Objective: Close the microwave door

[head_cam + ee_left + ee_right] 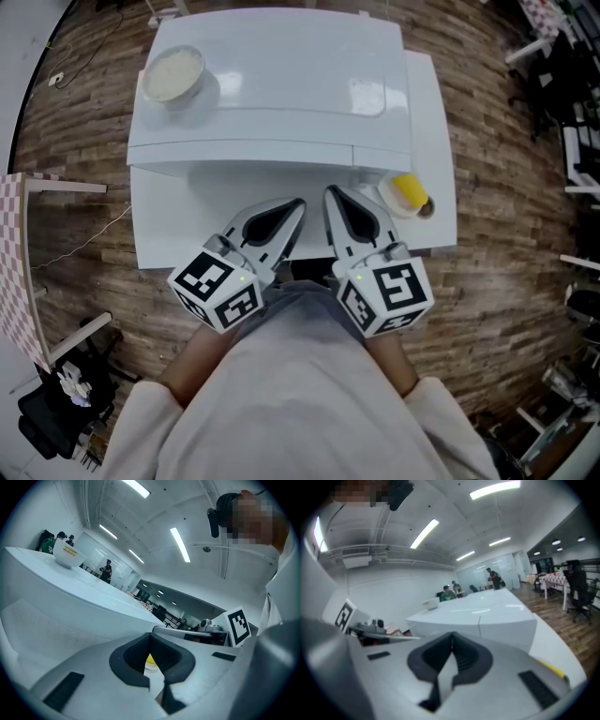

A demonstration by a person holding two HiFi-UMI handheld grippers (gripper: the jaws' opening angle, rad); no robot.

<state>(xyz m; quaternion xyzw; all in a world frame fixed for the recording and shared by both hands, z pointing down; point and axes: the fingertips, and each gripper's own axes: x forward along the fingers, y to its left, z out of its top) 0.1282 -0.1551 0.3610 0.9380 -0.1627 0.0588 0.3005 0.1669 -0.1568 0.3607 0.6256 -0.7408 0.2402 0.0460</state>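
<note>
The table (159, 234) carries the microwave (281, 84), which is seen from above with its front turned toward the person. The door (244, 153) is seen edge-on and appears flush with the front. No gap is visible, but whether it is latched cannot be told.

The left gripper (298, 203) and right gripper (332, 194) are held side by side just before the door and apart from it. On each, the jaws are brought together at the tips and nothing is gripped.

A bowl (172, 73) stands on the microwave's top, at its left rear. A yellow item (409, 192) lies in a small dish (389, 199) just beside the right gripper.

Hazards, as judged:
- If the door is pushed hard, the microwave may be slid back and the bowl jolted.
- If the right gripper is swung wide, the dish may be struck.
- Narrow closed tips may skid on the smooth door.
</note>
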